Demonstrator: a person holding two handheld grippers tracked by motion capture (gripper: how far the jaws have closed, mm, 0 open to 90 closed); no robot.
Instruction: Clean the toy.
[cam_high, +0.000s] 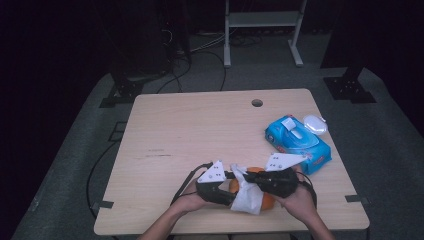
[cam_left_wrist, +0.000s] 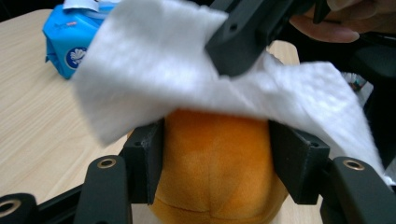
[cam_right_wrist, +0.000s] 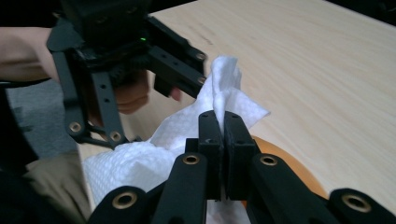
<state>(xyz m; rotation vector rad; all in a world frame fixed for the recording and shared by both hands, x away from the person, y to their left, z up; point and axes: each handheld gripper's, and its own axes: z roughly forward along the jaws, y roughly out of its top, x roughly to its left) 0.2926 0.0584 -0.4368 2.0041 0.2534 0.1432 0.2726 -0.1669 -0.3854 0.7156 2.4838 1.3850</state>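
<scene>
Left gripper view: orange plush (cam_left_wrist: 212, 163) clamped between jaws; right gripper (cam_right_wrist: 223, 122) jaws pinch white wipe (cam_right_wrist: 224, 74).

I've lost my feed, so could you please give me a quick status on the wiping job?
Left tongs clamped on orange plush. Right tongs shut on white wipe, draped over the plush. Blue wipe pack off to the side, nothing in the way.

The white wipe (cam_left_wrist: 154, 60) drapes over the top of the orange plush ball (cam_left_wrist: 212, 168), hiding it. The ball's underside is cut off by the left gripper view's lower edge. Print on the blue wipe pack (cam_high: 298, 144) is too small to read.
</scene>
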